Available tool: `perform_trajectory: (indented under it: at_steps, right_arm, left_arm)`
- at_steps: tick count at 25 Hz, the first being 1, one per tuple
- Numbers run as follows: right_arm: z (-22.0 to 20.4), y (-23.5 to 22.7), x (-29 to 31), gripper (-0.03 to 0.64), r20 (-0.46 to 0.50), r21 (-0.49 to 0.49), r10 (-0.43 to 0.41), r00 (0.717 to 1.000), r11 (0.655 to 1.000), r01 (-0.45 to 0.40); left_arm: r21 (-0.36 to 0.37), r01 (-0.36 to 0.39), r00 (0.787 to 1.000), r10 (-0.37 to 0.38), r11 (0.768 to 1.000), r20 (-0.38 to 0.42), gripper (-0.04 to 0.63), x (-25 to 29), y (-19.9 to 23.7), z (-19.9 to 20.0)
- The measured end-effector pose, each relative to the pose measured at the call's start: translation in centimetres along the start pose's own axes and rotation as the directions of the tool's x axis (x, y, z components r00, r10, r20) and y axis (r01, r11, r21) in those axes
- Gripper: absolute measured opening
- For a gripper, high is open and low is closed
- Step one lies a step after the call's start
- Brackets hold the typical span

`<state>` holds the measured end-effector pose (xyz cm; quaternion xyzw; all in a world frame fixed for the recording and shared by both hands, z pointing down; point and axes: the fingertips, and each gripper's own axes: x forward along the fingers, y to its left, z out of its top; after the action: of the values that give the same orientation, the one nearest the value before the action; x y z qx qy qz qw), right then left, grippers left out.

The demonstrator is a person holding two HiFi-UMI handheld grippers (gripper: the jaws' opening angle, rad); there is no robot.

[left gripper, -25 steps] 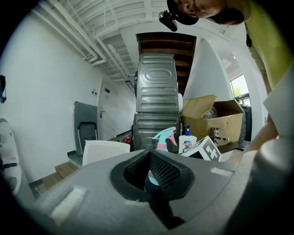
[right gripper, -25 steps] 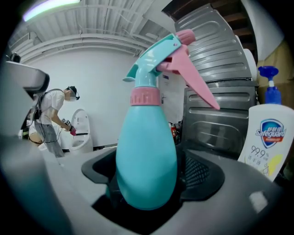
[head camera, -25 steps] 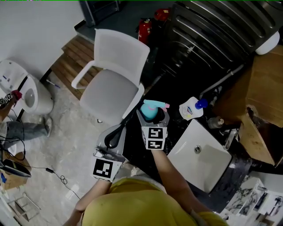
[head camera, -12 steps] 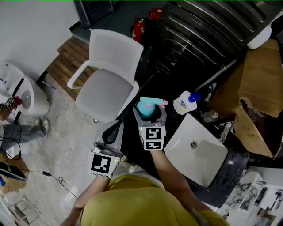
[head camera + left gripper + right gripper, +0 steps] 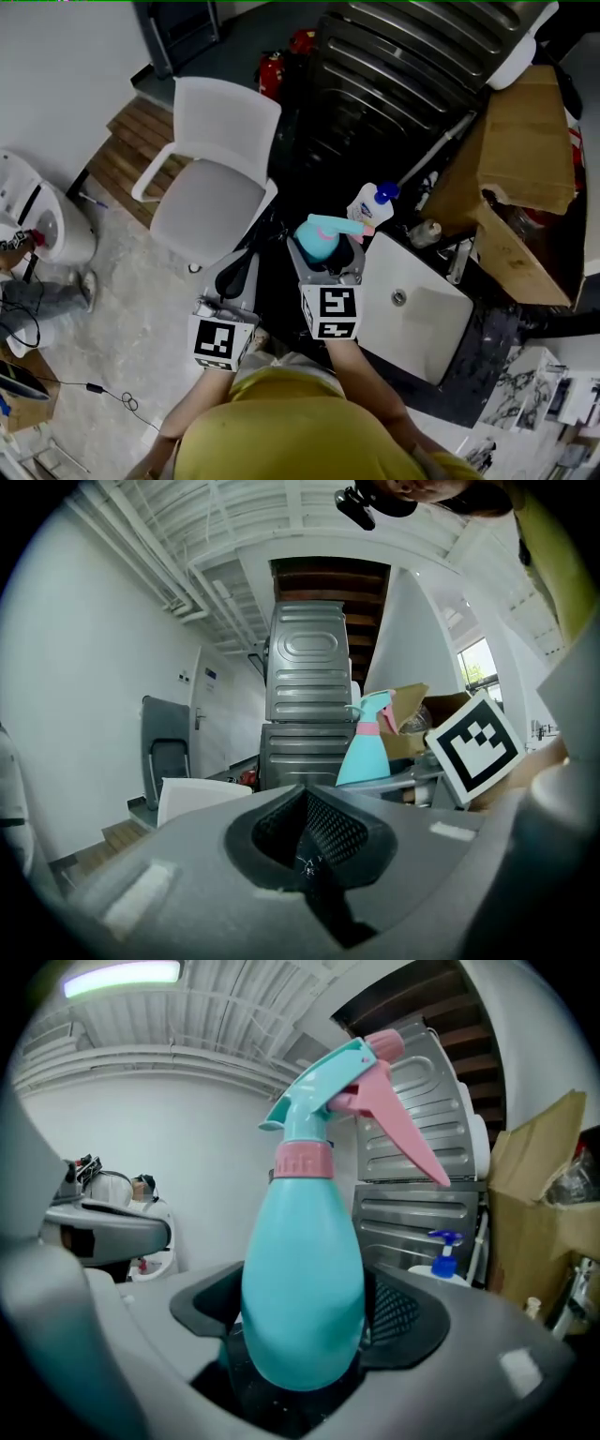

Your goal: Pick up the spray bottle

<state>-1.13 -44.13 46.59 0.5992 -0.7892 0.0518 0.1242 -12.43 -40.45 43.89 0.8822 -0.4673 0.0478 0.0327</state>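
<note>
The teal spray bottle [image 5: 319,239] with a pink trigger stands upright between the jaws of my right gripper [image 5: 325,247], which is shut on its lower body and holds it in the air beside the sink. In the right gripper view the bottle [image 5: 305,1279] fills the middle, with both pads of the right gripper [image 5: 305,1340] pressed against its sides. My left gripper [image 5: 239,272] is lower left of it, shut and holding nothing. From the left gripper view the bottle [image 5: 366,757] shows to the right, beyond the closed left gripper [image 5: 305,829].
A white chair [image 5: 211,178] stands at the left of the dark counter. A white square sink [image 5: 417,314] lies right of the grippers, a white pump bottle [image 5: 370,203] behind it. Cardboard boxes [image 5: 520,150] and grey metal appliances [image 5: 403,56] fill the back.
My right gripper has risen with the spray bottle still in it. The left gripper has barely shifted, and the head view has swung a little.
</note>
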Motion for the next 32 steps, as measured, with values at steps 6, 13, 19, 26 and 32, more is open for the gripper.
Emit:
perform_trajectory:
  at_steps: [6, 13, 19, 26, 32]
  right_arm:
    - [2.6, -2.2, -4.5, 0.376, 0.035, 0.011, -0.082, 0.996, 0.997, 0.081]
    - [2.8, -3.3, -8.5, 0.376, 0.039, 0.027, -0.143, 0.989, 0.990, 0.142]
    - [2.5, -3.7, -9.8, 0.374, 0.042, 0.020, -0.160, 0.986, 0.987, 0.159]
    - [1.9, -4.1, -10.0, 0.374, 0.034, 0.021, -0.151, 0.988, 0.988, 0.151]
    - [1.8, -4.0, -10.1, 0.374, 0.035, 0.017, -0.140, 0.990, 0.990, 0.140]
  left_arm:
    - [0.028, -0.004, 1.000, 0.004, 1.000, 0.019, 0.002, -0.8, -0.7, 1.5]
    - [0.043, 0.017, 1.000, -0.018, 0.999, 0.016, 0.002, -1.1, -1.7, 2.2]
    - [0.042, 0.058, 0.998, -0.059, 0.997, 0.025, 0.002, -0.8, -3.2, 2.5]
    - [0.050, 0.085, 0.996, -0.087, 0.995, 0.034, 0.002, -0.3, -4.5, 2.6]
    - [0.052, 0.081, 0.996, -0.082, 0.995, 0.033, 0.002, -0.5, -4.7, 2.6]
